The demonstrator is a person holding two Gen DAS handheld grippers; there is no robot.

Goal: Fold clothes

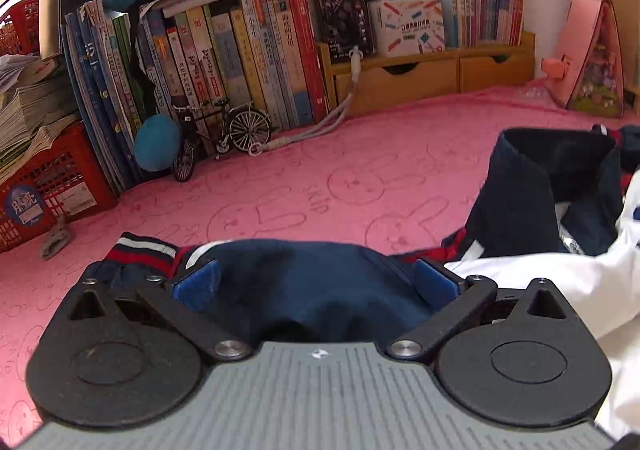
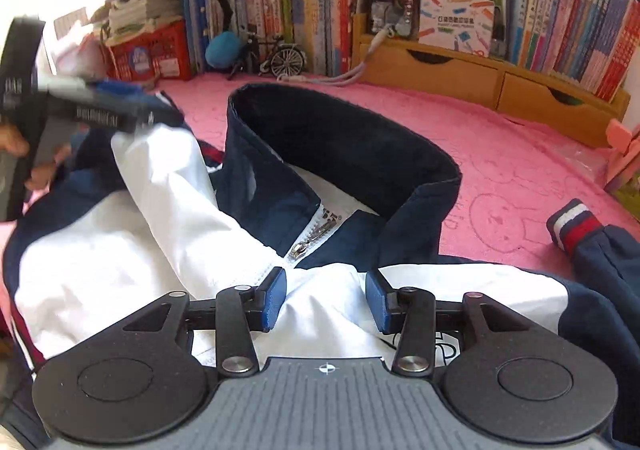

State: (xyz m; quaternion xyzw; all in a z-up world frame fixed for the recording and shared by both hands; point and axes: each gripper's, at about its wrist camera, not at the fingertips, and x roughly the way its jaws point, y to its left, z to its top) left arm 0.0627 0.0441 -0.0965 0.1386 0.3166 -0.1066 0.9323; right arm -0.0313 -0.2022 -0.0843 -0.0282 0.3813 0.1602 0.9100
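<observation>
Pink bunny-print cloth covers the whole surface, and on it lies a navy and white zip jacket, front up, collar standing open toward the books at the back. It's nowhere near a tidy fold: one sleeve looks pulled across the chest and its striped cuff sits just past the left gripper, while the other striped cuff lies out on the cloth to the right.

The left gripper has its jaws spread wide with a hump of navy sleeve fabric bulging between them; the pads don't look like they're squeezing anything. The right gripper is also spread, hovering low over the white chest panel just below the zipper pull, gripping nothing as far as I can see.

My read: this is the sleeve-folding stage. Can't tell if the left one is about to bite the sleeve or has just dropped it. Either way the right sleeve is sprawled out sideways and the body isn't folded, so there's plenty left. Whatever comes next needs a pinch on one layer only, that slippery fabric bunches easily.
</observation>
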